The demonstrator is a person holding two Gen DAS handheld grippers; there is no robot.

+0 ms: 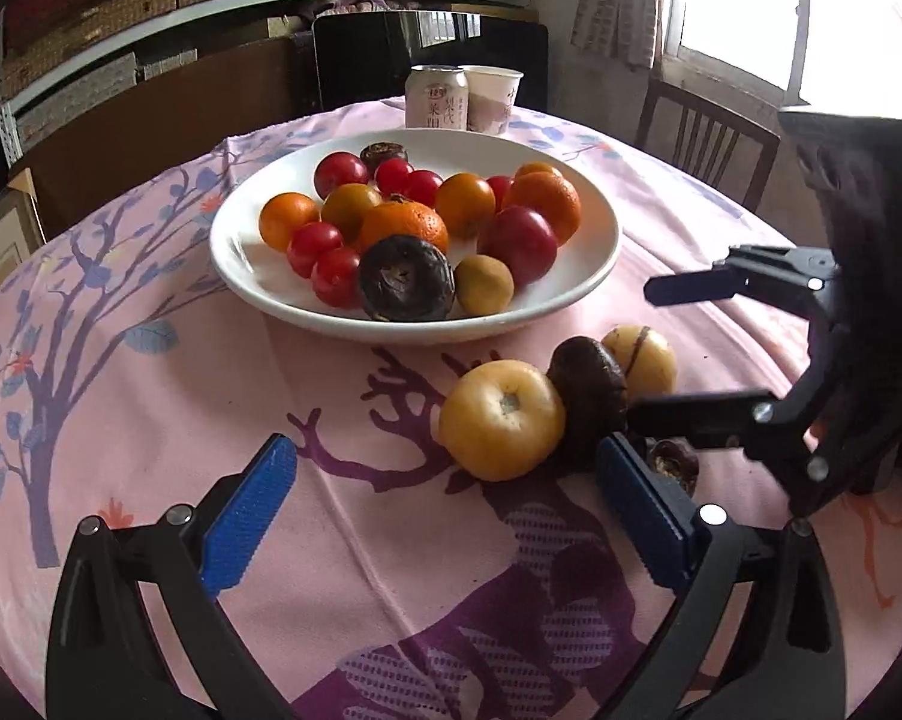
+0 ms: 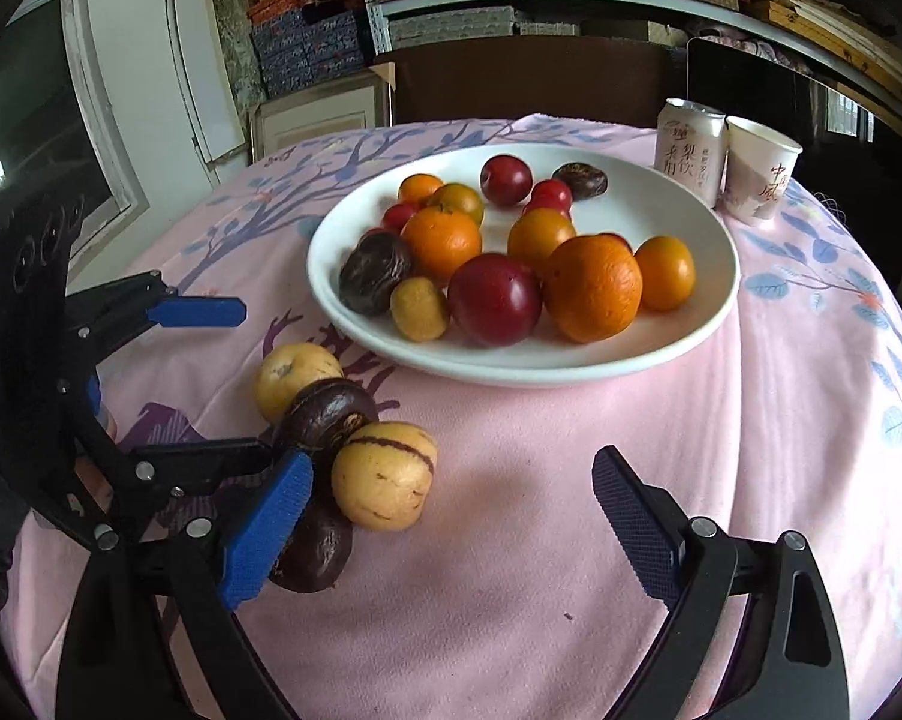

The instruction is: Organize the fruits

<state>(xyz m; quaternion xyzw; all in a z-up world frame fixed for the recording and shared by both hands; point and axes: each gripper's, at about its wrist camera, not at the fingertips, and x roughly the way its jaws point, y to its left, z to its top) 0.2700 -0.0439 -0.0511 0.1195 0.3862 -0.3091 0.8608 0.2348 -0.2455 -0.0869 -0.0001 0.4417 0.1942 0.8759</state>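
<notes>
Both my grippers' fingers [image 1: 250,516] gape wide and empty before the white bowl [image 1: 583,276] of oranges [image 1: 404,225], red fruits [image 1: 520,243] (plums, perhaps).

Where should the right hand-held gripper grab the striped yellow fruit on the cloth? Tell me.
Grip the striped yellow fruit across its round middle, coming down from above. Its right side faces bare cloth, but a dark fruit touches its left, so slip one finger of the right hand-held gripper, which is open, between them.
</notes>
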